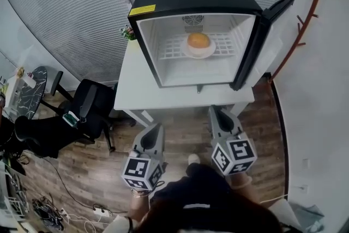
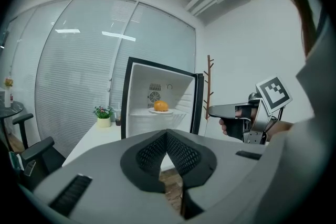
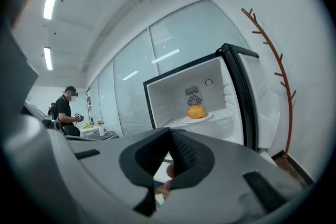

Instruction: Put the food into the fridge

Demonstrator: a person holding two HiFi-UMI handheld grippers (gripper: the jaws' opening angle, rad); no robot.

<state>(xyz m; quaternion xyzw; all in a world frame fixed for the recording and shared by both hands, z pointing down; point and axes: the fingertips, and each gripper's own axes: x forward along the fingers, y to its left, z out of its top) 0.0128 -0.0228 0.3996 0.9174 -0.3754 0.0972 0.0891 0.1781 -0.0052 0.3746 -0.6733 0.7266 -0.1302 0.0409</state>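
Left jaws: the left gripper (image 2: 167,136) has its pads drawn together at the tips, with nothing between them.
Right jaws: the right gripper (image 3: 169,134) is closed tight as well and carries nothing.
Where the grippers are: in the head view both are held low in front of the person, over the wooden floor (image 1: 180,133). They are well apart from the fridge (image 1: 150,41) and point toward it.
Why held so: with nothing left to carry, this reads as a rest or stand-back pose rather than a reach.
Food: a round orange-yellow item (image 1: 198,40), bun or fruit, too small to tell which. It is already inside the fridge.
Plate: a white plate (image 1: 188,53) bears the food. It sits about mid-width on the white wire shelf (image 1: 172,49), toward the back under the fan grille.
Why placed so: set back from the shelf's front edge, the plate is unlikely to be caught by the door.
Fridge contents: nothing but the plate and food shows, and the space below the shelf looks bare.
Door: the fridge door (image 1: 262,41) is swung wide open to the right, so the placing looks done and the closing not yet.
Table: a white table (image 1: 136,90) carries the fridge, and a small potted plant (image 1: 128,33) stands just beside the fridge's left wall.
Next move, as a judgement: the right gripper is nearer the open door and seems the likelier one to push it shut.
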